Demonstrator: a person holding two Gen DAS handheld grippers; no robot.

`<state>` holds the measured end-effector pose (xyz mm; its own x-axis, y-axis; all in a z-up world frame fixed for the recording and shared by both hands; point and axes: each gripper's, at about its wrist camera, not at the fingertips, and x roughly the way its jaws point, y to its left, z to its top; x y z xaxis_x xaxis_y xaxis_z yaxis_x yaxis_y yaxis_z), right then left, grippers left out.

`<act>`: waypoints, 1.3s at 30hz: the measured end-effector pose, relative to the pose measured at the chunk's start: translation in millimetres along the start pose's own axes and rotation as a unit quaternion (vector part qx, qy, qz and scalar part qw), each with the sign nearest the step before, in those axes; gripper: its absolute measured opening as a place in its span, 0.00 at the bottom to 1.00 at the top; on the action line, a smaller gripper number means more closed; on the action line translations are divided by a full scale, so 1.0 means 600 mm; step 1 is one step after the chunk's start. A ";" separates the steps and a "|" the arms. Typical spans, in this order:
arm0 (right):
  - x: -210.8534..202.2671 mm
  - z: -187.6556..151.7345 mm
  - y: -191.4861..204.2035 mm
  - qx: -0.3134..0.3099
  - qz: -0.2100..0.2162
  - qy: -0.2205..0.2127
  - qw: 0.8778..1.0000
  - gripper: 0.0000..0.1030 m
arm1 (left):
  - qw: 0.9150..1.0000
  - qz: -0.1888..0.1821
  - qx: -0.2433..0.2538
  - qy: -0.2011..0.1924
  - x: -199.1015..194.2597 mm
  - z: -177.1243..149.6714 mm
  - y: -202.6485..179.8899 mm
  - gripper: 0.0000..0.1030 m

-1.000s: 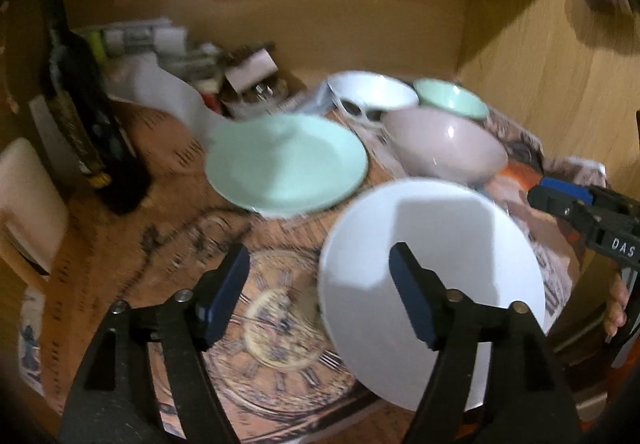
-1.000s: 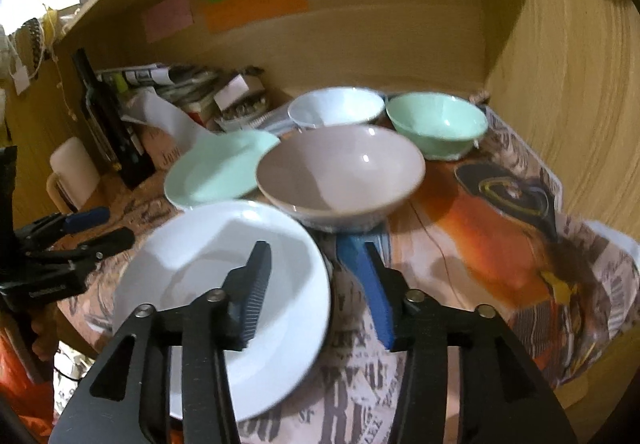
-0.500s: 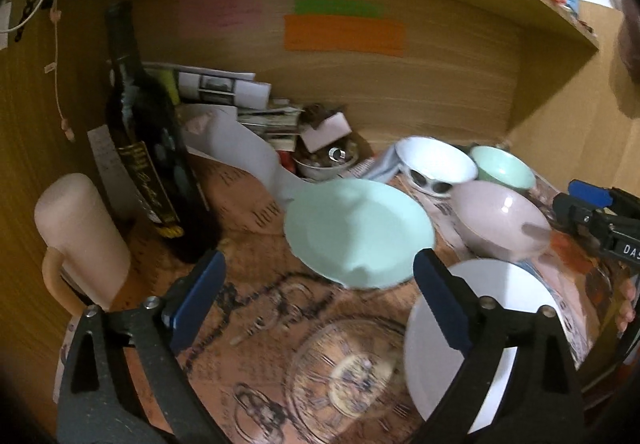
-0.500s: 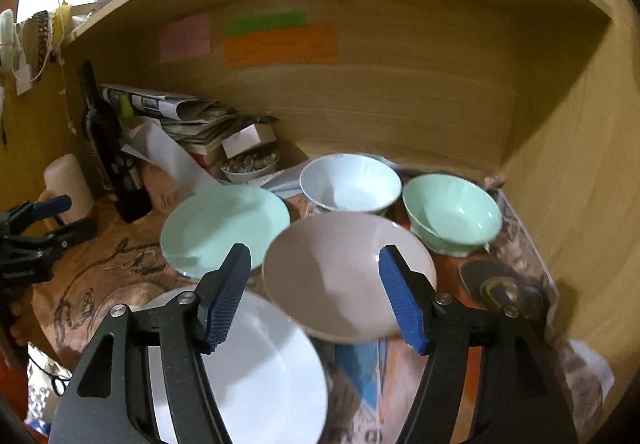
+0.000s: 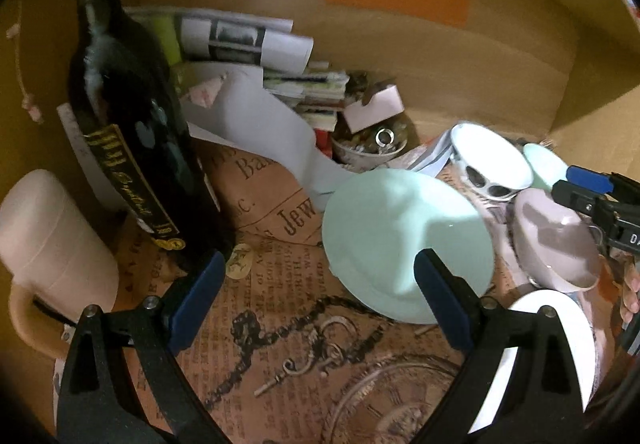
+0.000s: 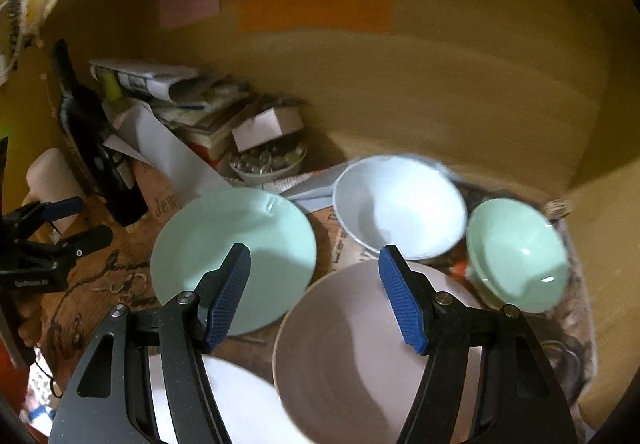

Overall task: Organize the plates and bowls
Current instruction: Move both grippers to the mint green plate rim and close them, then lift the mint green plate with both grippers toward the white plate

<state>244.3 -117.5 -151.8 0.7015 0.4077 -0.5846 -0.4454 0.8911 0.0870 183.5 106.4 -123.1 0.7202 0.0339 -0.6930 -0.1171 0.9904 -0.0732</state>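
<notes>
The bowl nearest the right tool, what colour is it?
The nearest bowl is a pale pinkish-grey, plain with no pattern. It shows best in the right wrist view.

Wooden shelf lined with printed paper; on it green plate, white plate, pink bowl, white bowl, green bowl, bottle, mug.

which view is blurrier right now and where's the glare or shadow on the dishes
Right wrist view is blurrier: the wall notes and green bowl smear, with a small glint low in that bowl. Left wrist view is sharper at centre; a shadow crosses the green plate, and fisheye bends the wall and darkens the corners.
</notes>
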 end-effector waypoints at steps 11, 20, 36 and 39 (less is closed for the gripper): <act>0.123 0.038 -0.019 0.003 0.031 0.110 0.993 0.54 | 0.997 -0.030 0.004 0.068 0.093 0.002 0.011 0.94; 0.179 0.037 -0.014 0.009 0.042 0.175 0.984 0.38 | 0.995 -0.055 0.001 0.084 0.118 0.004 0.019 0.86; 0.220 0.035 0.022 -0.042 -0.012 0.222 0.974 0.25 | 0.987 -0.099 0.004 0.126 0.150 -0.011 0.014 0.39; 0.228 0.038 0.027 -0.034 -0.008 0.223 0.974 0.25 | 0.983 -0.121 0.009 0.134 0.152 -0.017 0.006 0.38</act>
<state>345.4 -42.8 -211.9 0.4029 0.2538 -0.8793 -0.4831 0.8750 0.0312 242.0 111.5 -194.0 0.5192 -0.2380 -0.8208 0.0493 0.9672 -0.2492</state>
